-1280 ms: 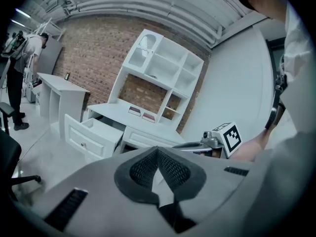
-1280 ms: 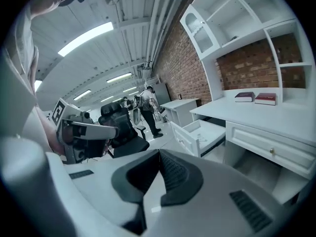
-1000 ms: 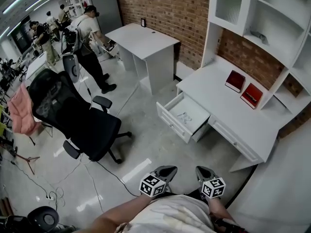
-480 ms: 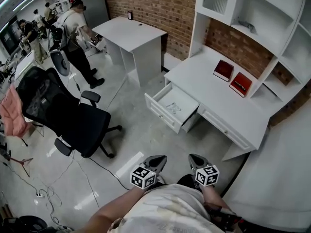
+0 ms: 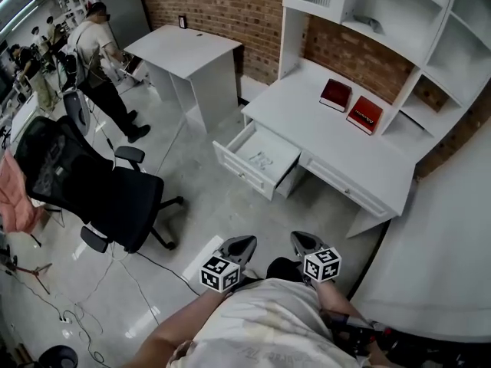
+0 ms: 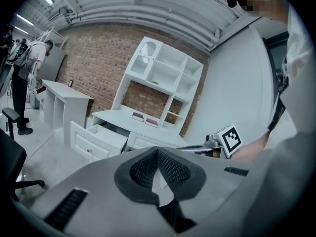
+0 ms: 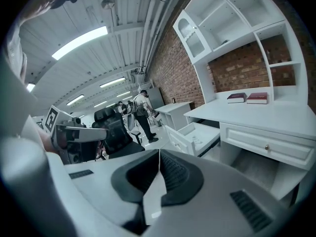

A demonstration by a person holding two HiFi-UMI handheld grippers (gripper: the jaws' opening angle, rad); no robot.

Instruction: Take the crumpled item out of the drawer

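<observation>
Lying in the open drawer (image 5: 242, 170) at the front edge of the bench (image 5: 322, 140), the crumpled item (image 5: 263, 159) is seen untouched; the left hand-held gripper (image 5: 238, 244) and the right hand-held gripper (image 5: 304, 241) are held pressed together, empty, well apart from it

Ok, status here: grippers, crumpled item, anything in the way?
Left gripper and right gripper shut, empty, at the waist. Crumpled item lies in the open drawer, untouched. Only floor between; chair off left.

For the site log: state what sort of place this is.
Probably a research lab staged as an office: a white desk against a brick wall, a black office chair, and people working at other stations behind.
</observation>
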